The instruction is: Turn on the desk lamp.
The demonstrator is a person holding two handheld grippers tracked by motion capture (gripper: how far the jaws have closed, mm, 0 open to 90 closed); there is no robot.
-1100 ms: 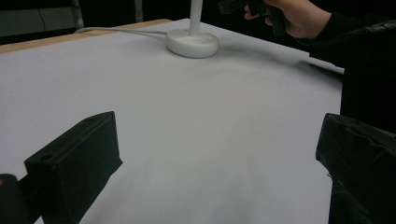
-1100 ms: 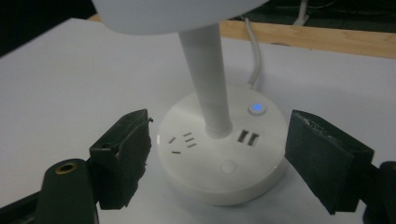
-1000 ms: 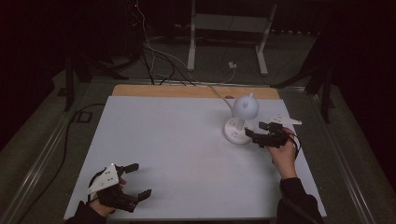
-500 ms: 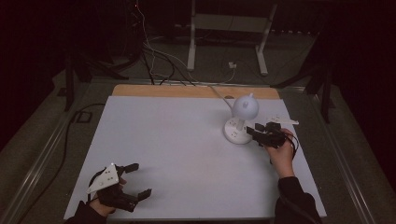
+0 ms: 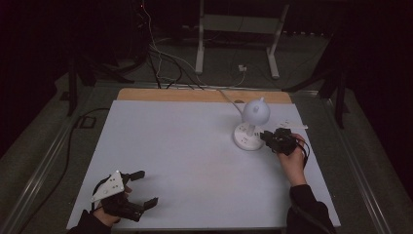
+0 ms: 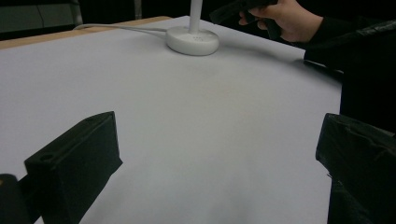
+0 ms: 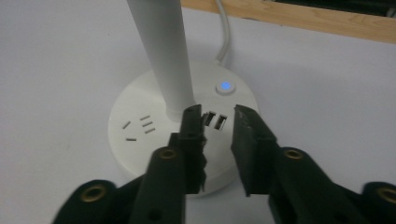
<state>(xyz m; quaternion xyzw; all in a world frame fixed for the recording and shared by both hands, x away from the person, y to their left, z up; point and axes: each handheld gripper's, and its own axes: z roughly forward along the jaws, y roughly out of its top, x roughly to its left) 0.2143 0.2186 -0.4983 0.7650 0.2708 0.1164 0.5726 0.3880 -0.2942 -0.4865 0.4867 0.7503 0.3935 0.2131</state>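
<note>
Since a second ago the right gripper [image 5: 269,138] has moved in toward the lamp [image 5: 252,124] and now sits over the near edge of its round white base [image 7: 182,140]; left gripper [image 5: 139,187] hasn't moved. Lamp stands on the white table [image 5: 195,156], far right part, cord [image 5: 229,100] running off the far edge. Right gripper view: jaws narrowly parted, a small gap between them, nothing held, tips above the base beside the two USB ports [image 7: 214,121]. Blue-lit button [image 7: 225,86] just beyond, white stem [image 7: 163,51] rising left of the jaws, socket slots [image 7: 139,127] on the base's left. Left gripper rests at the near-left corner of the table, jaws wide apart, empty.
</note>
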